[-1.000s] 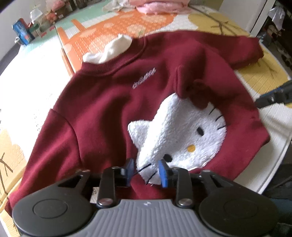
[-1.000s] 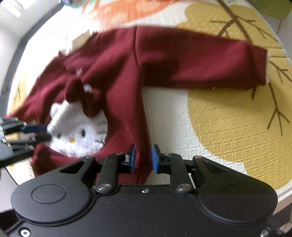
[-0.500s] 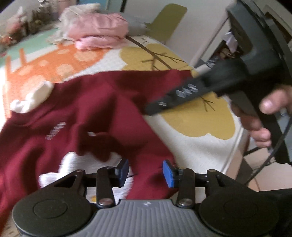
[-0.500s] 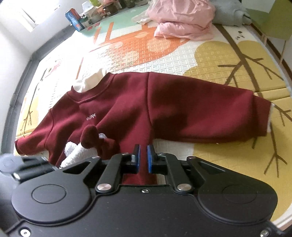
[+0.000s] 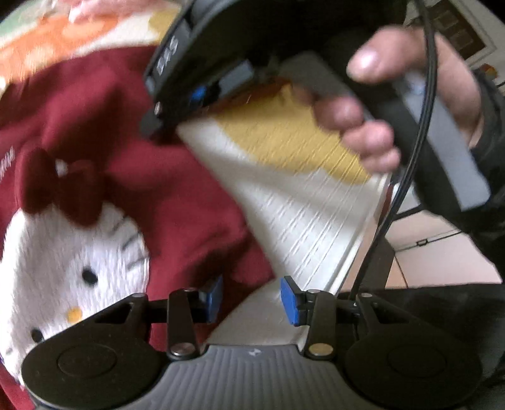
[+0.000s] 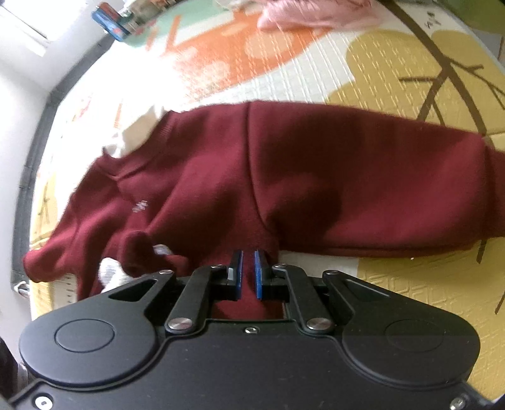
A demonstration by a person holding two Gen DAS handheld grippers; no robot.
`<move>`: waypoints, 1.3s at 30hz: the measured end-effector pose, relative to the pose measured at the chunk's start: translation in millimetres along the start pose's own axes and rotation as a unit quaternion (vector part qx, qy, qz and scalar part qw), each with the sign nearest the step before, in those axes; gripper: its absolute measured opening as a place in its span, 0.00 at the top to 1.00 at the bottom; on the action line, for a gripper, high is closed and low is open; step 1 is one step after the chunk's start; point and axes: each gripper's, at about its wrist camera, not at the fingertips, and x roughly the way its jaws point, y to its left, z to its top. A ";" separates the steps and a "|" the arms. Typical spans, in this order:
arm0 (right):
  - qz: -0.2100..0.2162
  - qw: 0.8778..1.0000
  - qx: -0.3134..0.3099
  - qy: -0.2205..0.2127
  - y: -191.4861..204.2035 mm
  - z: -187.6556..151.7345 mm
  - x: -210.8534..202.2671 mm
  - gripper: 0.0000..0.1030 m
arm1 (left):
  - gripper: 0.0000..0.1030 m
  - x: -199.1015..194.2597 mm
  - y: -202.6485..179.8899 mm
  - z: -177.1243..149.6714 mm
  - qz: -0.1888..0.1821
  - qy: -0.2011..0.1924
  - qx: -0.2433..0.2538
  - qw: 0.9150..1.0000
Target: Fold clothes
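Maroon fleece covers most of both views: a sweater (image 6: 284, 176) lies front up on a patterned mat (image 6: 394, 79), its white cat patch (image 5: 72, 268) toward the near edge and one sleeve (image 6: 394, 195) stretched out flat to the side. None of it is doubled over in these views, so it lies spread rather than folded; the far sleeve is only partly seen.

The right gripper (image 6: 248, 274) has its blue pads nearly together with maroon cloth between them, apparently pinching the side edge near the hem, likely to carry that side across. In the left view it shows from outside, gripped by a hand (image 5: 394, 104), raised over the cloth.

The left gripper (image 5: 251, 299) is spread wide and holds nothing; its left pad sits at the sweater's edge and its right over bare mat, placed as if to take the hem corner. Motion blur softens that view.

Pink clothes (image 6: 315, 12) lie at the mat's far end.
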 end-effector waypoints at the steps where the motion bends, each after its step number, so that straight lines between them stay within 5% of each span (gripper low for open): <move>1: 0.000 1.000 0.001 0.003 -1.5 0.0 4.0 0.96 | 0.61 1.5 2.4 -3.0 -0.002 0.002 -0.006 1.000; 9: 0.002 1.000 0.002 0.011 -4.9 -0.7 13.5 0.98 | 0.60 -7.7 9.8 -14.0 -0.012 -0.005 -0.023 1.000; 24: 0.030 0.998 -0.033 -0.035 9.7 -37.3 -54.3 0.95 | 0.57 -56.2 8.8 8.4 0.007 -0.084 -0.020 0.996; 31: 0.034 0.999 -0.042 0.002 8.7 -72.4 -52.0 0.95 | 0.57 -57.9 39.7 24.3 0.049 -0.102 -0.092 0.989; 39: 0.018 0.998 -0.051 0.031 9.9 -93.5 -31.6 0.95 | 0.57 -38.7 42.4 47.4 0.024 -0.091 -0.100 0.991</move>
